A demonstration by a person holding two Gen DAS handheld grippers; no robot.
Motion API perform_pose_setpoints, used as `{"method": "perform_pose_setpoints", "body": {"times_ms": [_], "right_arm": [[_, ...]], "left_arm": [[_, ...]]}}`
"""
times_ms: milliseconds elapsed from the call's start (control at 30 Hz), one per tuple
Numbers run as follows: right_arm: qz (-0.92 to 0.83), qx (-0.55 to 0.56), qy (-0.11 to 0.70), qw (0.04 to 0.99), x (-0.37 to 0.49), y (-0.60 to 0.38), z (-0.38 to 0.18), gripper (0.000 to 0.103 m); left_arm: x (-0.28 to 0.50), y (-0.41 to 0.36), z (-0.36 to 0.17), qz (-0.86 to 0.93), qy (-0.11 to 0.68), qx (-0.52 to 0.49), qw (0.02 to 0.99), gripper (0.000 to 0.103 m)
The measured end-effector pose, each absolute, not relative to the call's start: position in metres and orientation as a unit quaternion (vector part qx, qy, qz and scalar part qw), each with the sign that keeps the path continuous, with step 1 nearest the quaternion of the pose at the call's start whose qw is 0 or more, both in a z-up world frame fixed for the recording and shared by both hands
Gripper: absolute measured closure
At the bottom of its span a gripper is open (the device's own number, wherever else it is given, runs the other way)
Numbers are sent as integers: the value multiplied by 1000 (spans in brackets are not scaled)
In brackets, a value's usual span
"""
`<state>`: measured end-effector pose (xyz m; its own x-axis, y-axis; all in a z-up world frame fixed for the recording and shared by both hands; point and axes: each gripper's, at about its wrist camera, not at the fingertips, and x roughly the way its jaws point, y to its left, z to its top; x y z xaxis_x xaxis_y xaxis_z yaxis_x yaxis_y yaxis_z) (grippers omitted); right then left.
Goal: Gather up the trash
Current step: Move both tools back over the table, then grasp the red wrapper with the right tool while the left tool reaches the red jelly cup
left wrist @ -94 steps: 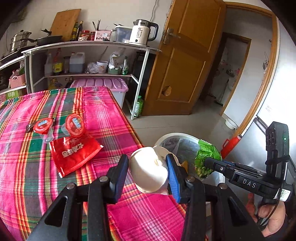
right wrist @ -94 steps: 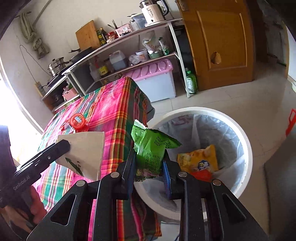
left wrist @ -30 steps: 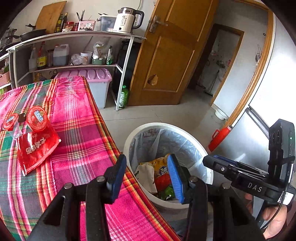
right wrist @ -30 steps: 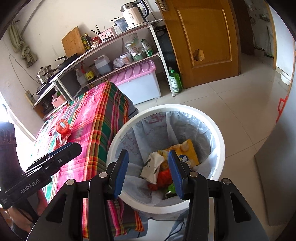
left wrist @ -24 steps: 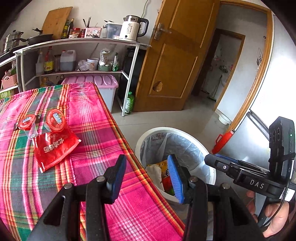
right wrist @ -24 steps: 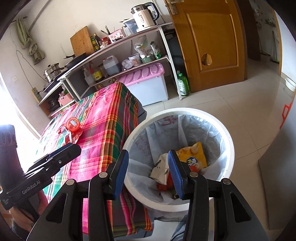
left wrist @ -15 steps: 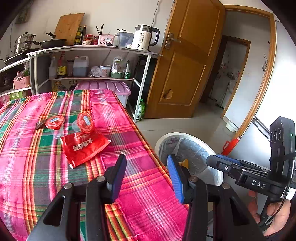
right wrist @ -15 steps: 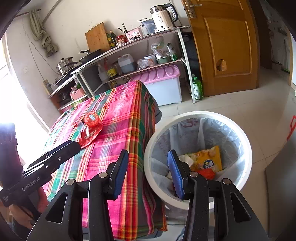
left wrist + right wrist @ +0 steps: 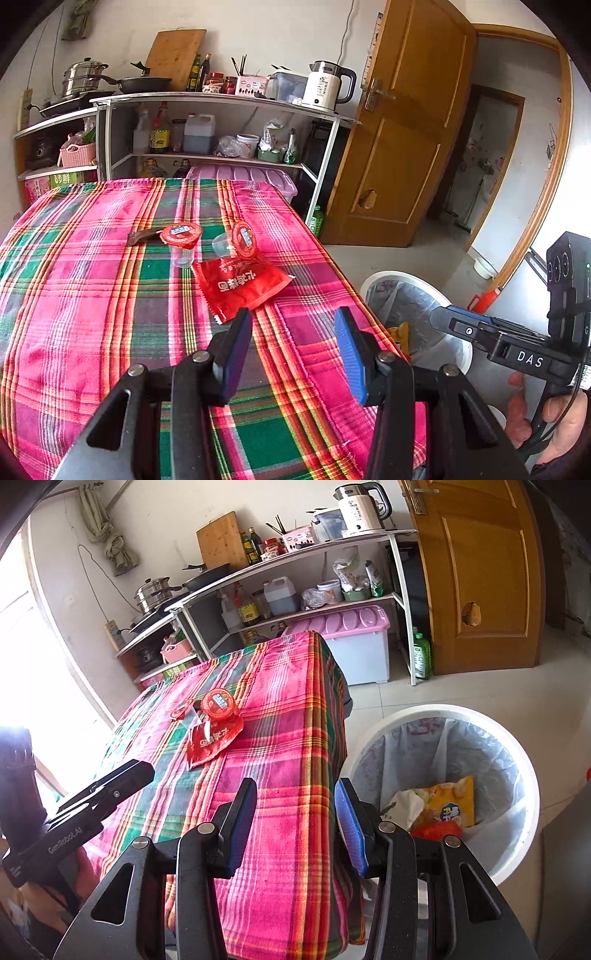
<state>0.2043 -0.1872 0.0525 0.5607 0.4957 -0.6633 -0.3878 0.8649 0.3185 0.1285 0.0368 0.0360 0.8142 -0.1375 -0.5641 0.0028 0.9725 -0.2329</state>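
Observation:
A red snack wrapper [image 9: 242, 284] lies on the plaid tablecloth [image 9: 92, 295], with two clear cups with red foil lids [image 9: 181, 240] [image 9: 238, 240] just behind it. My left gripper [image 9: 293, 332] is open and empty, above the cloth just short of the wrapper. My right gripper [image 9: 295, 812] is open and empty, over the table's near corner; the wrapper [image 9: 212, 740] lies farther ahead on the left. The white trash bin [image 9: 517, 760] stands on the floor to the right, holding a yellow bag, a paper cup and red trash.
A small dark wrapper [image 9: 142, 236] lies beside the left cup. A metal shelf rack [image 9: 221, 99] with bottles, pans and a kettle stands behind the table, a pink-lidded storage box [image 9: 354, 642] under it. A wooden door [image 9: 399, 147] is at the right.
Both grippers dropped their trash into the bin, the white cup from the left and the green bag from the right. Both then swung back from the bin towards the table.

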Motion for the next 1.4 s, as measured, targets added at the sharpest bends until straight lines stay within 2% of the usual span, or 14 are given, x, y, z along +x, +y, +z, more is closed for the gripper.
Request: {"method": "perform_pose_setpoints", "body": {"times_ms": [533, 1000, 1133, 1400], "right_arm": [[289, 50, 410, 864, 224, -138, 46, 58], [305, 48, 444, 841, 264, -86, 25, 58], [302, 51, 457, 835, 276, -77, 16, 58], [298, 62, 476, 825, 297, -70, 2, 58]], "left_arm": [[132, 87, 31, 11, 297, -128, 946, 55], [170, 123, 24, 30, 314, -117, 942, 55], [185, 130, 20, 30, 320, -117, 940, 47], [220, 135, 16, 30, 336, -110, 935, 44]]}}
